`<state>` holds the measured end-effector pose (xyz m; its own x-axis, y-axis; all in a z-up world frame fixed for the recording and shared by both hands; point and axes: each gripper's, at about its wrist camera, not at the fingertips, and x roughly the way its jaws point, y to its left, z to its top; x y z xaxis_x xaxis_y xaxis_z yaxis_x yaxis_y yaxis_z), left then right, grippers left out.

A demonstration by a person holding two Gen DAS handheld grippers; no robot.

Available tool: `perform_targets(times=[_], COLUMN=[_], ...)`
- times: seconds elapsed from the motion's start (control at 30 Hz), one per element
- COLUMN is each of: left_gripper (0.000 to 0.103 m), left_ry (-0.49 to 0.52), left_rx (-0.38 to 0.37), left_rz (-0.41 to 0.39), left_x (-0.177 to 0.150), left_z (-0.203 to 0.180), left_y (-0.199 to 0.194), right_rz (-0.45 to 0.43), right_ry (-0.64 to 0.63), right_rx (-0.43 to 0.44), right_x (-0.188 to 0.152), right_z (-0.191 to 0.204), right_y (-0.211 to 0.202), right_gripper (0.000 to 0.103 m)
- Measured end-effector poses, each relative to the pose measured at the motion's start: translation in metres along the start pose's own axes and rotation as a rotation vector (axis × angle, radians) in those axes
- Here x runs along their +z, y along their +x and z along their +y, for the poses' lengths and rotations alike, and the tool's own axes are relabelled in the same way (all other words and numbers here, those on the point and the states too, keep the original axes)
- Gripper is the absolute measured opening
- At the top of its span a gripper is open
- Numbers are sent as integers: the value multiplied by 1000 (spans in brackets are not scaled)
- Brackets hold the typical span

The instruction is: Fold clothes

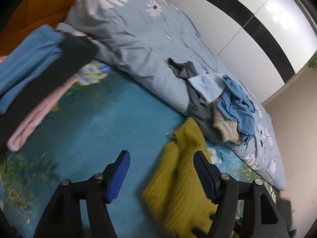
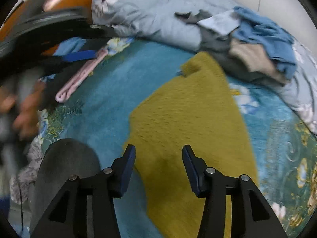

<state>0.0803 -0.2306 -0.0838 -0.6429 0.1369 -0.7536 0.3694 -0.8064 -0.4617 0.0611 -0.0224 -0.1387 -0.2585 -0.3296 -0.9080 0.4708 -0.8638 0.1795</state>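
A mustard yellow knit garment lies spread on the teal bedsheet; it also shows in the left wrist view. My right gripper is open and empty, just above the garment's near part. My left gripper is open and empty over the garment's left edge; it also appears blurred at the far left of the right wrist view. A pile of unfolded clothes, grey, light blue, beige and blue, rests on the quilt.
A rolled floral grey-blue quilt runs along the far side of the bed. Folded blue, black and pink clothes are stacked at the left. An orange headboard and a white wall lie beyond.
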Motion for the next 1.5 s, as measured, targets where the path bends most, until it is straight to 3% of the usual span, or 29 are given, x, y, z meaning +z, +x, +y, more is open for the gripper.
perform_targets(times=[0.13, 0.3, 0.37, 0.43, 0.5, 0.63, 0.87, 1.13, 1.27, 1.5], left_gripper=[71, 71, 71, 71, 71, 71, 71, 71, 71, 71], left_ry=[-40, -68, -71, -83, -90, -86, -55, 2, 17, 48], left_rx=[13, -11, -12, -14, -13, -10, -8, 1, 3, 14], left_rz=[-33, -35, -31, -20, -11, 13, 96, 172, 199, 249], left_x=[-21, -29, -29, -29, -31, -38, -49, -56, -55, -56], left_z=[24, 34, 34, 34, 34, 31, 14, -8, -17, -26], left_y=[-25, -36, -35, -32, -29, -20, 9, 33, 41, 65], right_rz=[58, 110, 107, 99, 75, -3, -92, -124, -150, -103], right_ry=[52, 16, 2, 18, 44, 40, 114, 111, 90, 254], right_rx=[-15, -132, -168, -158, -133, -189, -447, -644, -802, -520], right_x=[12, 15, 12, 10, 8, 6, 24, 73, 93, 39], right_z=[20, 38, 37, 29, 17, -22, -141, -217, -243, -248], right_y=[35, 62, 59, 51, 38, -7, -82, -112, -119, -99], right_gripper=[50, 50, 29, 15, 13, 12, 11, 8, 0, 0])
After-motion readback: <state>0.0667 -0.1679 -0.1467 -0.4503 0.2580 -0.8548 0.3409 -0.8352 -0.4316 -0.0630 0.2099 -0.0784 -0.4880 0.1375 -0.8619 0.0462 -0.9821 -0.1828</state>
